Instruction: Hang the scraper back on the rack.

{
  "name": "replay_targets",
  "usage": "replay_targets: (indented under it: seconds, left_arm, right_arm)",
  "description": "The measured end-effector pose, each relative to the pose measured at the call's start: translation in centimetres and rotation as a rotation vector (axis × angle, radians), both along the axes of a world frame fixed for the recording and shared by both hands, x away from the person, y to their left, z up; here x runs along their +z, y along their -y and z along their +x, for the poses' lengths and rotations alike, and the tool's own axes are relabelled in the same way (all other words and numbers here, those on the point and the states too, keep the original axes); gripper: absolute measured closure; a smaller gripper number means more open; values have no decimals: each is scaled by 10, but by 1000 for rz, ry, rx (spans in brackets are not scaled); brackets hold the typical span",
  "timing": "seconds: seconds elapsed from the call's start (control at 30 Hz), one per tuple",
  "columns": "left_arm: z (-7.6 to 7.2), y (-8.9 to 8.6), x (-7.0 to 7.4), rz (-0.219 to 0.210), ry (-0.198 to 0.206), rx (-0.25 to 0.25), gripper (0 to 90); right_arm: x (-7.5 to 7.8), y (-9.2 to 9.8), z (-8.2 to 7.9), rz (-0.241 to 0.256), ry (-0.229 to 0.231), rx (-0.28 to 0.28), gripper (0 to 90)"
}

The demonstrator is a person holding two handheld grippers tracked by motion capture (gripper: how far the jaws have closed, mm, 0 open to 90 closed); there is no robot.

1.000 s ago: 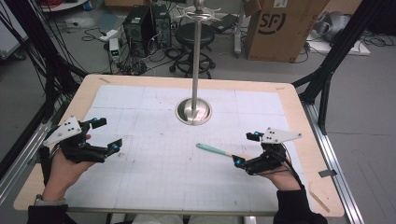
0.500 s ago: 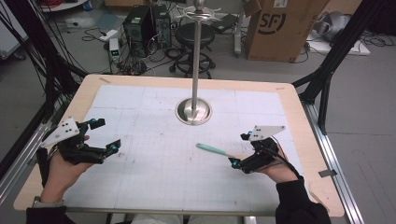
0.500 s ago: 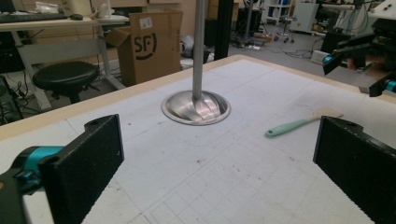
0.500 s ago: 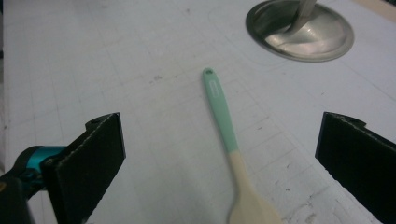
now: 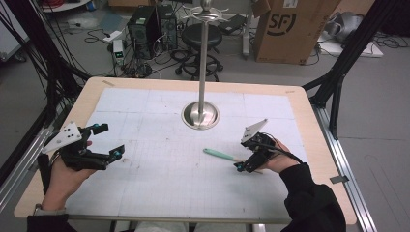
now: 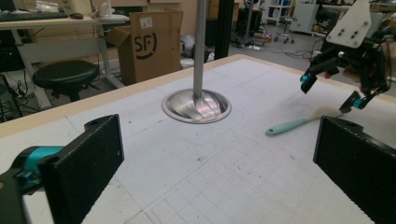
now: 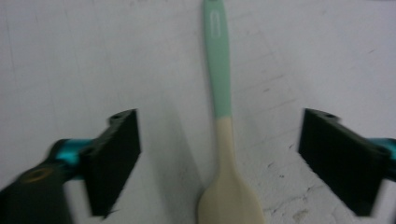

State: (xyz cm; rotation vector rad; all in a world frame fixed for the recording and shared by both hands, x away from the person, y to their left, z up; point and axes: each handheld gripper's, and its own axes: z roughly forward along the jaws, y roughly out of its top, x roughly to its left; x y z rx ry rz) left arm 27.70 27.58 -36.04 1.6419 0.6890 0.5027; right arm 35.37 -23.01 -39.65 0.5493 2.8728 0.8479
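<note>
Right gripper point(image 5: 245, 163) now tipped down over the spoon point(image 5: 220, 154), jaws wide, straddling its pale neck (untouched so far). Lying right of the surface point(image 5: 145, 203) centre. Probably readying a grasp. Left gripper point(image 5: 107, 143) wide, idle near the left edge.

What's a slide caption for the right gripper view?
Open right gripper poised over a spoon lying on the table, its green handle pointing away.

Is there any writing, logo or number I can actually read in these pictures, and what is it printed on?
"SF": a round dark logo on the brown cardboard box standing on the floor beyond the table, also seen in the left gripper view.
Small white label on that box: too small to read.
I can make out no other text.
</note>
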Motion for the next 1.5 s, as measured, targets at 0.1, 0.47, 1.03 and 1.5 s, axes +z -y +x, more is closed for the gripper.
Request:
replay_targets:
  seconds: [0.1,0.47,1.03,1.5]
  left_arm:
    - [-1,0,2,-21,2,-4,22]
    - [-1,-2,-1,-12,-8,5,22]
    - [-1,-3,-5,1,-18,13,22]
    - [-4,-8,-3,-1,-13,26,22]
  right_arm:
    - [-7,-4,8,-54,-50,-15,203]
    - [-12,-24,19,-249,-105,73,608]
    - [-9,-53,23,-485,-112,118,809]
    - [36,-18,21,-188,13,-60,809]
